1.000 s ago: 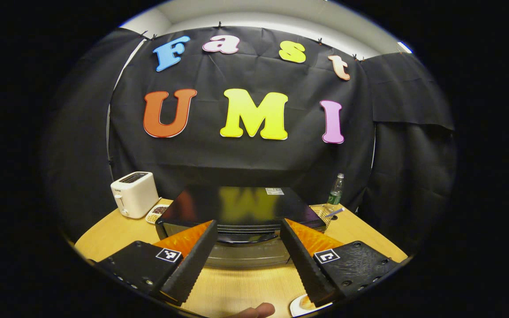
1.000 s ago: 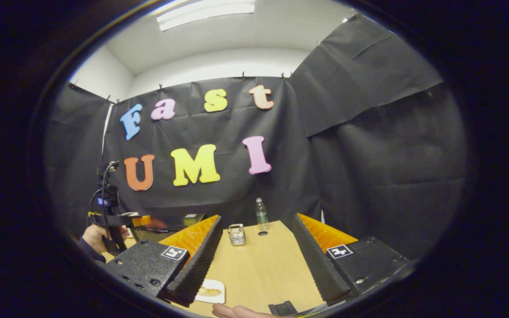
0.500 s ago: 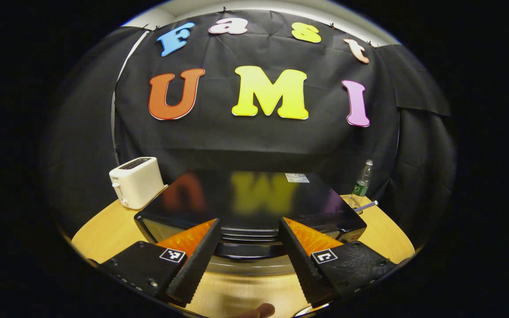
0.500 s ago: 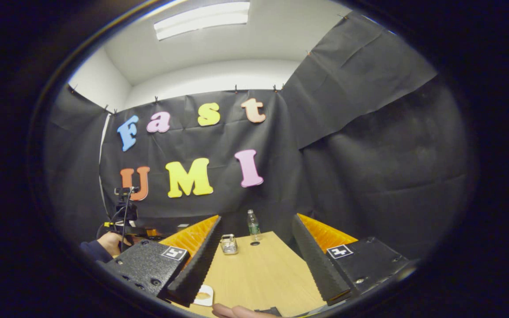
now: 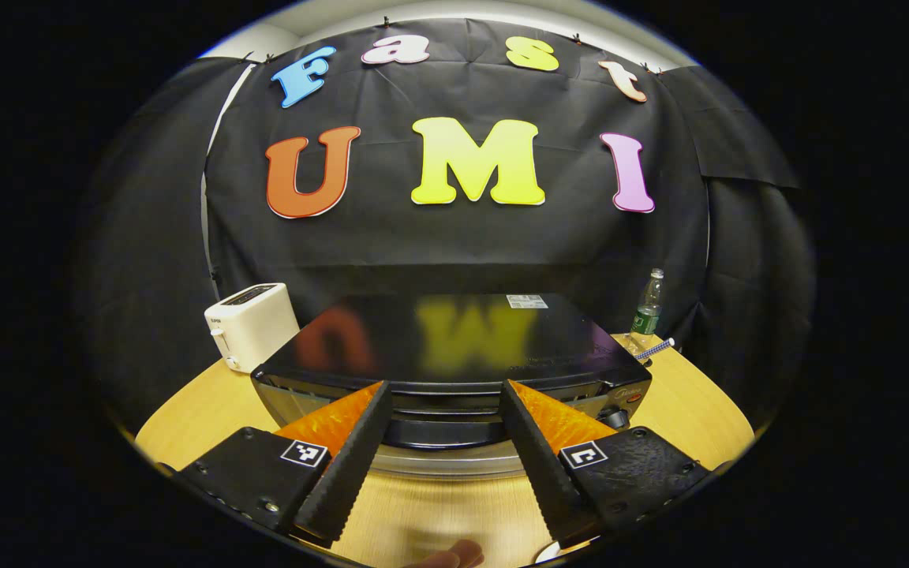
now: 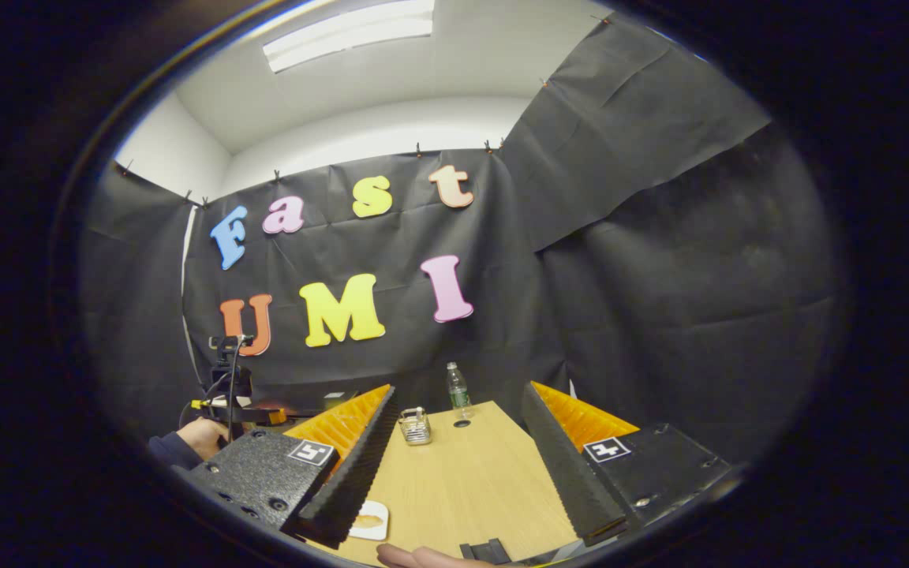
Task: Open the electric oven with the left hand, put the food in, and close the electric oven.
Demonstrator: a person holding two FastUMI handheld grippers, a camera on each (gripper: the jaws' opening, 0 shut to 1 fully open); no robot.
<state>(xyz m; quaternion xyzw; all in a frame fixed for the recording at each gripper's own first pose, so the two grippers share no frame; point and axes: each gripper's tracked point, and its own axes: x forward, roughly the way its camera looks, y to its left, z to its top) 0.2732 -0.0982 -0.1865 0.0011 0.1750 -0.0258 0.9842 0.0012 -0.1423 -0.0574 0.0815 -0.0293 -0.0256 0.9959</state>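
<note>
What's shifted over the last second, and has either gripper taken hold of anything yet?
The left gripper has closed in on the oven, which now looms larger, its door handle lying between the open fingers; nothing is gripped. The right gripper has tilted slightly, open and holding nothing above the table. The oven door is shut as before, and the toaster, bottle and plate of food sit unmoved.

Both tools [image 5: 439, 442] [image 6: 454, 465] open, held level.
</note>
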